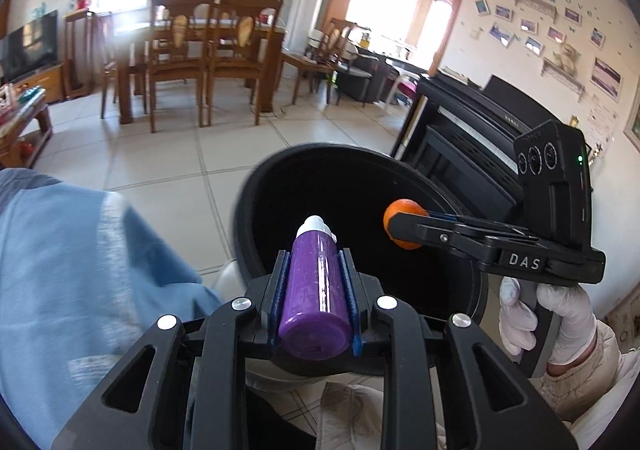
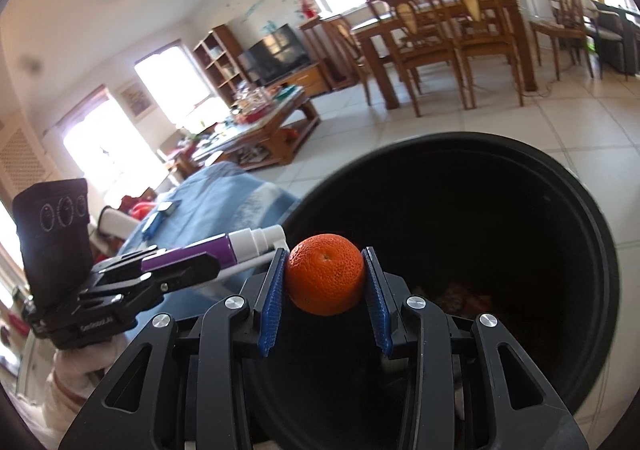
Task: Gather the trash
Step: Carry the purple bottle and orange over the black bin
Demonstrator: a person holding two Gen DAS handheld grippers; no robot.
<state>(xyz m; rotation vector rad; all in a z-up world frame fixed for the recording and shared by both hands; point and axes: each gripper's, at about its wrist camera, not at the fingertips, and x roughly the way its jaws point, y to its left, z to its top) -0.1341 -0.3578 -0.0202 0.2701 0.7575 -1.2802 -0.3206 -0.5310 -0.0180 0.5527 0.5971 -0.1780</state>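
My left gripper (image 1: 314, 258) is shut on a purple bottle (image 1: 314, 290) with a white cap, held over the near rim of a round black trash bin (image 1: 256, 185). My right gripper (image 2: 325, 266) is shut on an orange (image 2: 326, 278) and holds it over the bin's dark opening (image 2: 592, 209). In the left wrist view the right gripper (image 1: 400, 226) reaches in from the right with the orange (image 1: 394, 209) at its tip. In the right wrist view the left gripper (image 2: 208, 262) comes in from the left with the purple bottle (image 2: 208, 250). Some dim trash lies at the bin's bottom.
A blue-covered surface (image 1: 80, 262) lies left of the bin. A black piano (image 1: 472, 141) stands to the right. A wooden dining table with chairs (image 1: 200, 49) stands across the tiled floor (image 1: 160, 153). A cluttered coffee table (image 2: 260, 121) and a TV (image 2: 280, 49) stand further left.
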